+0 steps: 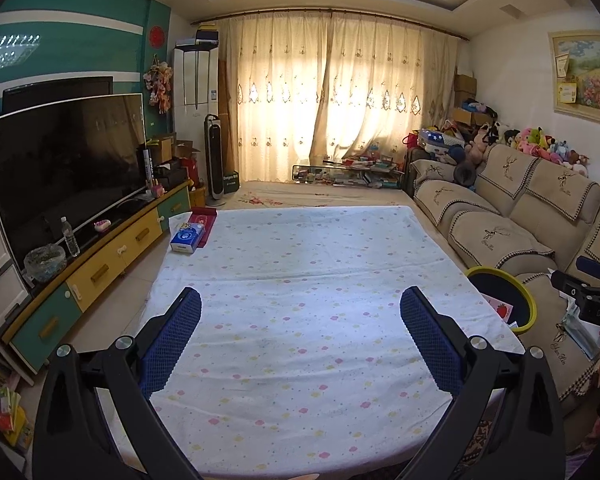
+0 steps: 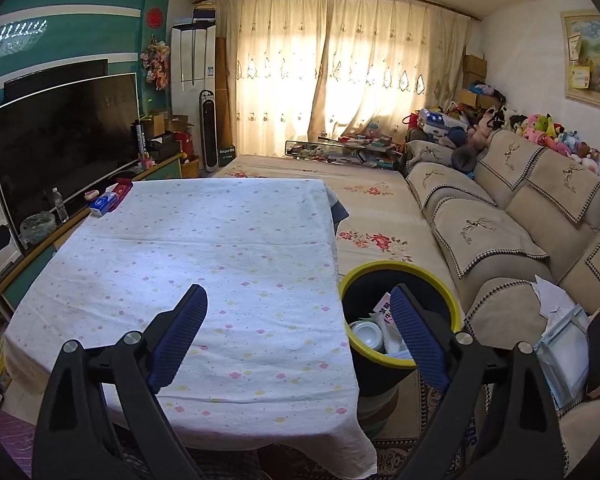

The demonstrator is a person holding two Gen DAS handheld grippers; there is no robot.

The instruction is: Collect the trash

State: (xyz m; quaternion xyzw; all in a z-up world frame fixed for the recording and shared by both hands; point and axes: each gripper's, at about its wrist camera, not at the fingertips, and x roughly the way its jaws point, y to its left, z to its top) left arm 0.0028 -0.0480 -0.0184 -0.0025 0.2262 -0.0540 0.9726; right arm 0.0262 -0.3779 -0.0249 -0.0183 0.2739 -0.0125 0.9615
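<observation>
Your left gripper (image 1: pixel 300 320) hangs wide open and empty over the table (image 1: pixel 300 248), tilted down. Your right gripper (image 2: pixel 298 320) gapes empty too, its right finger over the bin (image 2: pixel 400 270) beside the table; trash (image 2: pixel 374 330) lies inside: a white cup and wrappers.

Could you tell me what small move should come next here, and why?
Probably bring the left gripper toward the tissue pack at the table's far left corner to check it: both grippers are open and empty, and the bin already holds trash.
</observation>
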